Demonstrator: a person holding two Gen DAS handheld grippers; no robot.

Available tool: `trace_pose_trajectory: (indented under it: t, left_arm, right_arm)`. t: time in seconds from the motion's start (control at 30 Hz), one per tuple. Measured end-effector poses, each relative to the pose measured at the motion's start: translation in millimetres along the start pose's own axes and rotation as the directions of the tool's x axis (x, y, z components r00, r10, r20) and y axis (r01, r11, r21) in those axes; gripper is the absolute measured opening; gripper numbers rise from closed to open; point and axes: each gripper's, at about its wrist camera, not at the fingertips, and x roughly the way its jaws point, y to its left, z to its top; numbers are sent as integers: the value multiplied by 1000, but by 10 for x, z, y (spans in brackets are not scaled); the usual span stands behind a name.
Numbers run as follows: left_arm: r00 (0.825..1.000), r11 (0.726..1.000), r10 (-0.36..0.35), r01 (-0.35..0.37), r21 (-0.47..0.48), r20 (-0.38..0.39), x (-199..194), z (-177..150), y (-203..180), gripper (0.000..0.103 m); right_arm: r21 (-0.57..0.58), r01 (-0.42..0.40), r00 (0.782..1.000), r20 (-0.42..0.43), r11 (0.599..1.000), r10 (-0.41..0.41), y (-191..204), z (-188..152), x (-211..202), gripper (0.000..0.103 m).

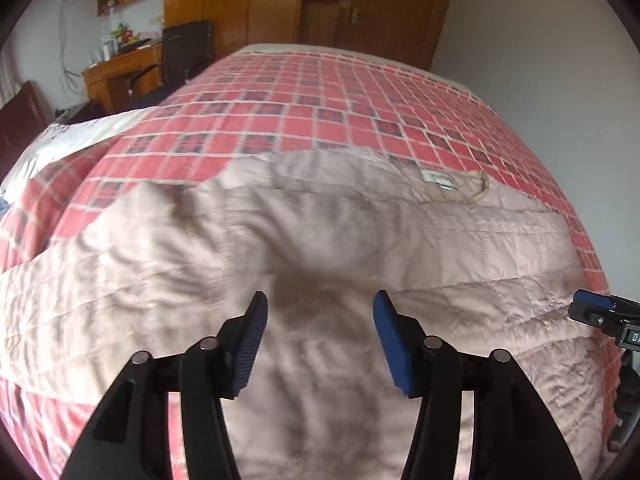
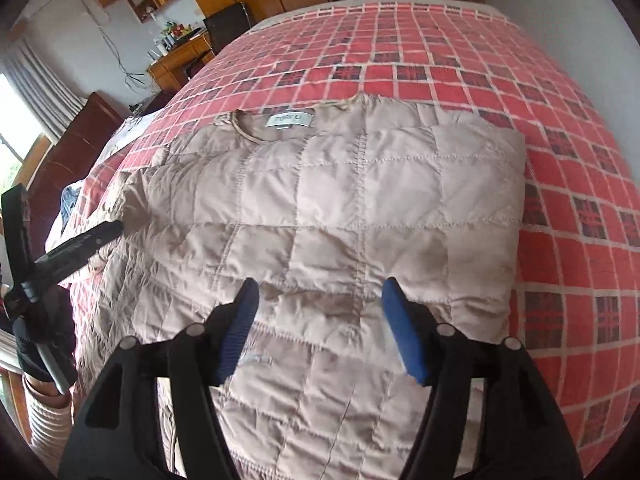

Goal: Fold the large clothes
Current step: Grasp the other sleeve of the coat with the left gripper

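Note:
A beige quilted jacket (image 2: pixel 340 208) lies spread on the bed, collar and white label (image 2: pixel 289 120) toward the far side. Its right part is folded in with a straight edge. In the left wrist view the same jacket (image 1: pixel 280 248) looks rumpled on its left, the label (image 1: pixel 440 179) at upper right. My left gripper (image 1: pixel 320 312) hovers open over the jacket, nothing between its blue pads. My right gripper (image 2: pixel 318 300) also stands open above the jacket's lower middle. The left gripper (image 2: pixel 80 248) shows at the jacket's left edge in the right wrist view; the right gripper's tip (image 1: pixel 600 312) shows at the left view's right edge.
The bed carries a red plaid bedspread (image 2: pixel 560 120) with bare room beyond and to the right of the jacket. A wooden desk (image 1: pixel 120 76) and black chair (image 1: pixel 184 52) stand at the far left, wooden wardrobes and a door (image 1: pixel 380 4) behind. A person's ribbed sleeve (image 2: pixel 44 420) is at lower left.

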Motion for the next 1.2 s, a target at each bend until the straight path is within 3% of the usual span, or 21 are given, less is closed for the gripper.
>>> trace_pose_trajectory:
  t: [0.13,0.2,0.27,0.33,0.43,0.5,0.6,0.73,0.83,1.0,1.1,1.2]
  left_arm:
    - [998,991,61,-59,-117,13,-401,-248,726,63]
    - [994,970,108,-105,-217,2,-569,-419,1203,64]
    - [983,932,181,-176,-317,-13,-713,-594,1666,64]
    - [966,877,253,-252,-409,-52,-818,-792,2119,64]
    - [950,803,297,-303,-513,-97,-898,-1038,2652,64]
    - [952,756,290,-289,-588,-95,-921,-1162,2973,63]
    - [969,696,243,-207,-687,-45,-913,-1267,3348,62]
    - [980,645,200,-116,-755,20,-777,-1241,3593,61]
    - [982,620,182,-76,-781,49,-666,-1184,3661,50]
    - [979,549,192,-44,-835,74,-593,-1238,3786,28]
    - [970,551,234,-74,-831,69,-629,-1196,3743,14]
    - [956,582,282,-106,-806,78,-742,-1107,3620,7]
  right_arm:
    - [-23,-57,998,-25,998,57,60,-104,-24,65]
    - [-40,-66,997,-34,997,65,115,-122,26,65]
    - [-59,-67,997,-39,996,65,178,-125,93,65]
    - [-71,-75,996,-48,995,72,212,-144,138,65]
    - [-78,-72,996,-58,994,68,239,-142,226,65]
    - [-81,-70,996,-60,994,66,234,-138,264,65]
    - [-74,-74,996,-59,995,69,207,-136,265,65]
    - [-66,-68,996,-54,995,65,174,-133,271,65]
    - [-61,-64,997,-55,996,61,164,-132,301,65]
    - [-63,-55,997,-55,997,51,152,-136,325,65]
    - [-66,-50,997,-54,997,46,142,-139,330,65]
    - [-61,-51,997,-55,997,48,131,-140,326,65]
